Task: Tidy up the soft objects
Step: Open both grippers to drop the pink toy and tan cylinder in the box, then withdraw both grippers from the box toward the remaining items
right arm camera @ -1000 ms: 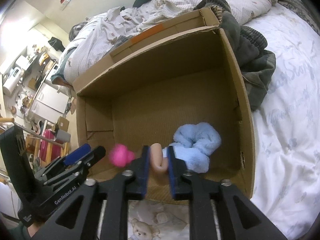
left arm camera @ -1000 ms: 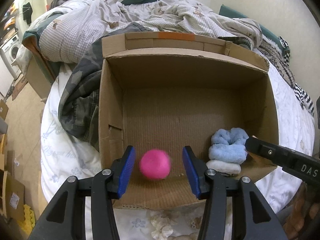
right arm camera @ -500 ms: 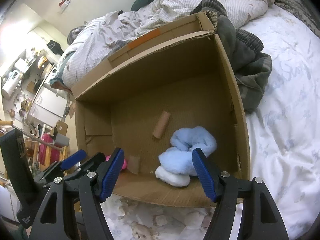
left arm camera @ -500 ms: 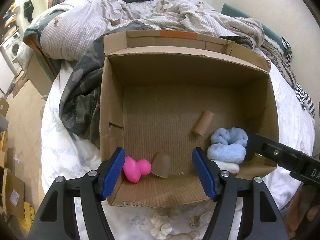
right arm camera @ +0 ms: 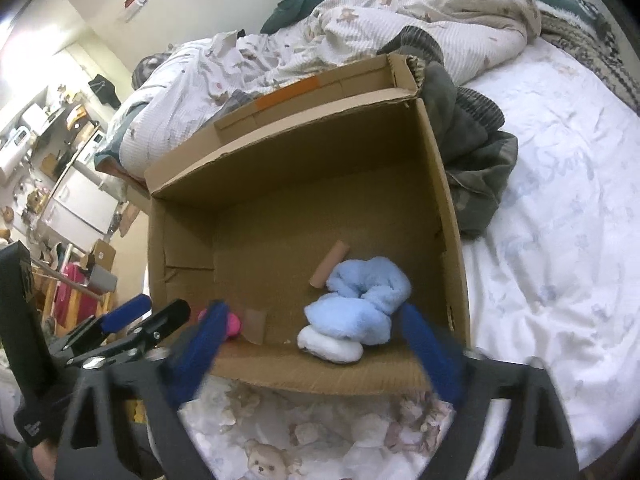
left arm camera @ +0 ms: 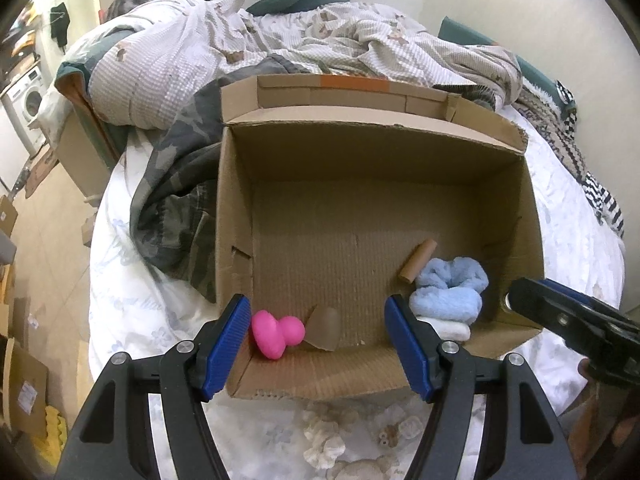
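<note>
Cardboard box [left arm camera: 532,216] open on bed [right arm camera: 560,240]. Inside, at near wall: pink soft toy [left arm camera: 276,332] in left corner; light blue fluffy cloth [right arm camera: 360,300] atop white soft piece [right arm camera: 330,346] toward right; tan cylinder [left arm camera: 416,266] touching cloth. Left gripper [left arm camera: 320,344] spread, nothing between pads. Right gripper [right arm camera: 312,350] blurred, jaws opening wide, nothing gripped.
</note>
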Motion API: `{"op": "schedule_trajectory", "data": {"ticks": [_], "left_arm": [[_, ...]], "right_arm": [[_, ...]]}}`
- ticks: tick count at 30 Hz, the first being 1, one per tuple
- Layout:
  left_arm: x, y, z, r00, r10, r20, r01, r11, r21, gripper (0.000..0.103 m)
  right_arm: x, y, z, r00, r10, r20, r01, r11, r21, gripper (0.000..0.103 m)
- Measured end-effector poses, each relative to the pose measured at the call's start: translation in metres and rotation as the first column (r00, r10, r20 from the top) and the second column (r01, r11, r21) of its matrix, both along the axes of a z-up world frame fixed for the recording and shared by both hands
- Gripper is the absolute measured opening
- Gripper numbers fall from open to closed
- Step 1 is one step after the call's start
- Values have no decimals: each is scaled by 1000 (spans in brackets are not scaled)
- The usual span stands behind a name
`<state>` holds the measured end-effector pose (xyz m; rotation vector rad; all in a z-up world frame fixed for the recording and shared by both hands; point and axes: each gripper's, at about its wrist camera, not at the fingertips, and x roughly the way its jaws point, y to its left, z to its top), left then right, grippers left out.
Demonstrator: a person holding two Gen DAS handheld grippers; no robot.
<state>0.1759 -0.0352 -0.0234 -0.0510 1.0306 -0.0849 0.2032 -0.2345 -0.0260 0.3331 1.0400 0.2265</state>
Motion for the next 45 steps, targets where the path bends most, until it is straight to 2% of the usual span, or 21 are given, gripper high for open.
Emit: {"op": "schedule_trajectory", "data": {"ticks": [12, 19, 24, 26, 32, 37, 40, 45], "left_arm": [[-34, 12, 21, 999, 3, 47, -5, 999, 33, 67], [-55, 15, 23, 998, 23, 53, -25, 999, 37, 67], [-67, 16, 23, 999, 18, 48, -19, 1000, 10, 67], [-71, 17, 21, 999, 31, 45, -32, 999, 25, 67], [-81, 20, 3, 999, 42, -8, -41, 994, 105, 67], [-87, 35, -2, 997, 73, -26, -71, 994, 87, 67], [-88, 43, -7, 994, 104, -42, -99, 990, 102, 67], [-84, 52, -28, 982, 123, -142, -117, 992, 54, 67]], "right_arm": [[-27, -4, 13, 999, 8, 31, -7, 1000, -30, 103], [-46, -6, 9, 1000, 14, 7, -14, 1000, 7, 103], [-59, -4, 10, 1000, 20, 7, -19, 1000, -22, 103], [-63, -6, 9, 1000, 15, 5, -15, 1000, -26, 103], [-76, -10, 3, 1000, 28, -10, -29, 998, -53, 103], [-81, -16, -8, 998, 2, -61, -6, 998, -59, 103], [-81, -20, -21, 992, -56, -115, 41, 991, -129, 103], [-75, -31, -38, 977, -87, -196, 74, 995, -69, 103]]}}
